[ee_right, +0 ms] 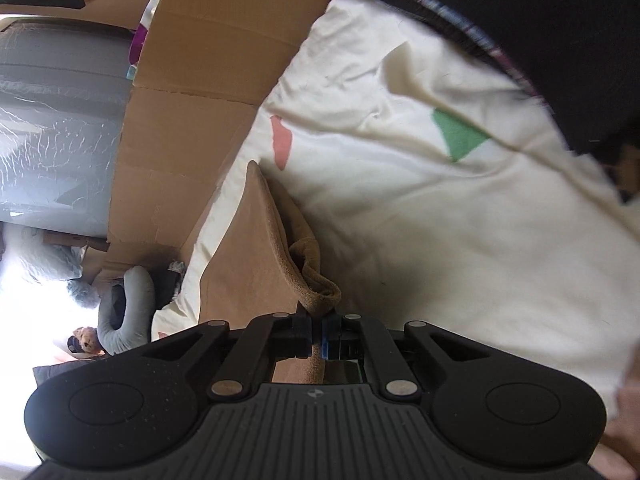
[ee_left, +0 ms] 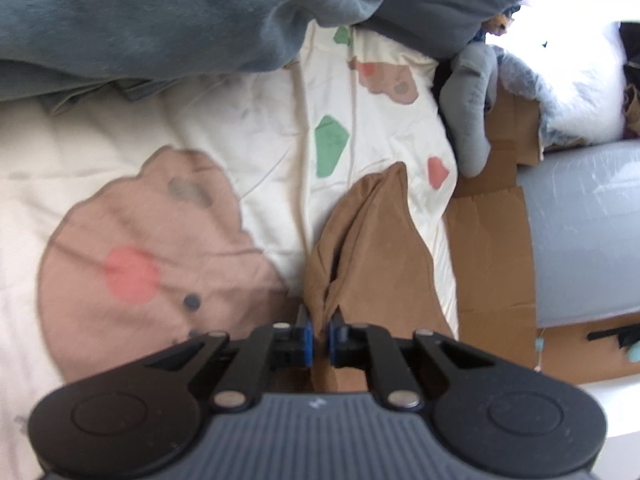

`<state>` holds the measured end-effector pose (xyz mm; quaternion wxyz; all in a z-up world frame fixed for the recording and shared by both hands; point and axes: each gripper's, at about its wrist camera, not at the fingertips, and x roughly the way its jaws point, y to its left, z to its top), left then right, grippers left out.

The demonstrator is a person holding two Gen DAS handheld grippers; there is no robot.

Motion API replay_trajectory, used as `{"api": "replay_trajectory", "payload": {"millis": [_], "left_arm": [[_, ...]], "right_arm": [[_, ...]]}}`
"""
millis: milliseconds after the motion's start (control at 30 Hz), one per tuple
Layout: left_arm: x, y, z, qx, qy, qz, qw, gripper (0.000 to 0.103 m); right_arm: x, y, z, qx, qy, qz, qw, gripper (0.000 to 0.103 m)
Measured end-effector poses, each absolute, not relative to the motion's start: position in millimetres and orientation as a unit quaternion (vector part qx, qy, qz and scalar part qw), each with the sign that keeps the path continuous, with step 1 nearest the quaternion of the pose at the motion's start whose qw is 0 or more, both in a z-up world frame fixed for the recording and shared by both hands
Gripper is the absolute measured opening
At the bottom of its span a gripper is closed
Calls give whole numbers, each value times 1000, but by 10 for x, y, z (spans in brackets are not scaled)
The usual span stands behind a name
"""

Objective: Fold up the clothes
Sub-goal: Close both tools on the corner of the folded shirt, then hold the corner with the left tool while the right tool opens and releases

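You've got the patterned quilt (ee_left: 248, 136) spread under everything, cream with pink and green patches, and the brown garment (ee_left: 372, 240) lies along its edge, next to the flattened cardboard (ee_left: 492, 248) beyond.

Both claws are pinched shut on that brown cloth. Your left gripper (ee_left: 319, 338) has a fold of it squeezed between the blue pads, the rest trailing away up the quilt toward its edge. Your right gripper (ee_right: 316, 334) bites a rolled hem, with a loose loop bunched just above the jaws.

Watch that loop: the right-hand hold looks like it's on a rolled bit rather than flat cloth, so I'd judge it could unroll and slip out as you pull. If the two claws don't rise evenly, the garment may twist and fold crooked. And it sits close to the quilt's edge, so a dropped corner could slide onto the cardboard.

The big grey-blue bedding (ee_left: 160, 20) heaped at the far side could snag the cloth.

Containers: none that I can make out, only flat cardboard.
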<state>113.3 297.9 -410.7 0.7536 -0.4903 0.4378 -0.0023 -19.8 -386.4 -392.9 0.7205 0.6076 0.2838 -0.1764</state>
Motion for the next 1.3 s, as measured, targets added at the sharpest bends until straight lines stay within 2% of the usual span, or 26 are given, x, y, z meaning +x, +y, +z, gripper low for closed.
{"api": "replay_trajectory", "payload": {"millis": [467, 867, 1300], "left_arm": [[861, 2913, -3840, -466, 466, -7, 752, 7], [717, 2858, -3758, -403, 510, -2, 760, 7], [598, 3044, -4248, -445, 505, -9, 739, 7]], "right_arm": [[-667, -3833, -3693, 594, 331, -185, 710, 2], [-876, -3851, -3857, 588, 340, -177, 712, 2], [-978, -3737, -4150, 570, 364, -204, 708, 2]]}}
